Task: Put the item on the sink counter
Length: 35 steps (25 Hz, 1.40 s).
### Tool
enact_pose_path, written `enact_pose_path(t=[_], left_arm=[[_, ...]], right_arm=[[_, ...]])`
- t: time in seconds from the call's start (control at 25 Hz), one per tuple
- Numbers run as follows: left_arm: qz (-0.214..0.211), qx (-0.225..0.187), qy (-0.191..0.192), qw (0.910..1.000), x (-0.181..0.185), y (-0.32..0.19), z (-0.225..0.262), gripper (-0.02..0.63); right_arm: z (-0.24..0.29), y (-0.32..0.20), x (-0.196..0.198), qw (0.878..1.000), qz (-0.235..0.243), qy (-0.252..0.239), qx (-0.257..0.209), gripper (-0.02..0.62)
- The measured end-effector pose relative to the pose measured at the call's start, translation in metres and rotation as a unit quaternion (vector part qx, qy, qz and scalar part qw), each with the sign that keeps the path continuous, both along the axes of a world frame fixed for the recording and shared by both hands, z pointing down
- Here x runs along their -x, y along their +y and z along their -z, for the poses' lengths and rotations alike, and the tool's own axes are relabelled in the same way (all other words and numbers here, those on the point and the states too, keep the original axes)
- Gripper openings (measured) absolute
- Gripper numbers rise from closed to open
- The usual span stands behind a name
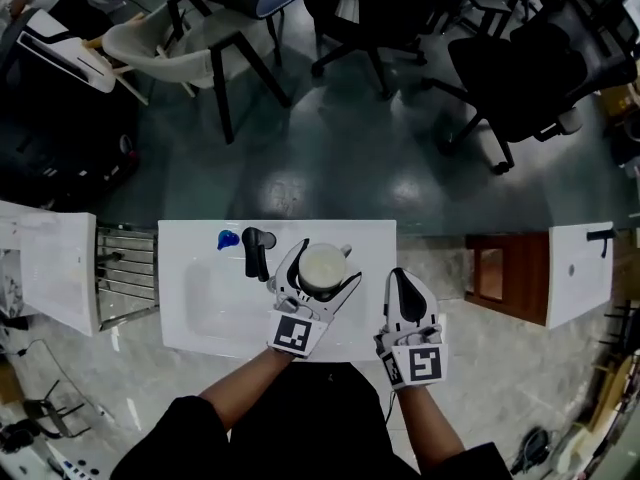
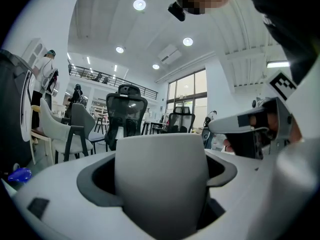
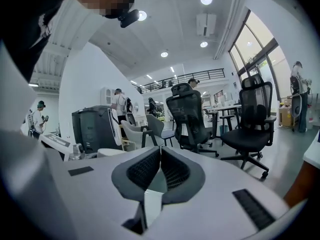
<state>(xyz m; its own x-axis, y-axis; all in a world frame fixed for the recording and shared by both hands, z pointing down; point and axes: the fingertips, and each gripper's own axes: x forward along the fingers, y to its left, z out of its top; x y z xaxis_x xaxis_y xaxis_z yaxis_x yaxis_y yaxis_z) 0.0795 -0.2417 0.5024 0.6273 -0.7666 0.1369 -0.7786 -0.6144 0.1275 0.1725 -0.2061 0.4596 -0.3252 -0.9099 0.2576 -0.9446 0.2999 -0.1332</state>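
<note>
Status: placement step in hand, not yet confirmed complete. My left hand-held gripper (image 1: 325,266) is clamped on a white cup (image 2: 161,174), one jaw on each side of its body, with the cup upright and its mouth facing up in the head view. The cup sits over the white sink worktop (image 1: 372,236), at the far rim just right of the black faucet (image 1: 257,251). A small blue object (image 1: 228,239) lies left of the faucet. I cannot tell whether the cup's base is touching the worktop or is just above it. My right hand-held gripper (image 3: 159,164) has its jaws together on nothing and waits at the near right edge of the worktop. Judgement: the next move calls for settling the base flat on the rim, clear of the basin (image 1: 215,303), before parting the jaws.
</note>
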Motion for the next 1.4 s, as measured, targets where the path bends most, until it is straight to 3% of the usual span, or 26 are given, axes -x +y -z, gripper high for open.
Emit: enact_pose_path(t=[0.16, 0.36, 0.84, 1.4], left_arm=[[0.006, -0.004, -0.020, 0.9998, 0.000, -0.018, -0.028, 0.477], [-0.019, -0.033, -0.077, 0.9963, -0.013, -0.030, -0.067, 0.477], [-0.028, -0.004, -0.101, 0.9944, -0.025, -0.053, -0.151, 0.477], [-0.039, -0.019, -0.121, 0.9917, -0.040, -0.057, -0.174, 0.477]], right_arm=[[-0.010, -0.016, 0.008, 1.000, 0.008, 0.001, 0.008, 0.032], [-0.033, -0.018, 0.004, 1.000, 0.003, 0.004, 0.029, 0.032], [-0.064, -0.017, -0.006, 0.998, -0.001, 0.010, 0.066, 0.032], [-0.069, -0.006, -0.025, 0.997, -0.009, 0.021, 0.071, 0.032]])
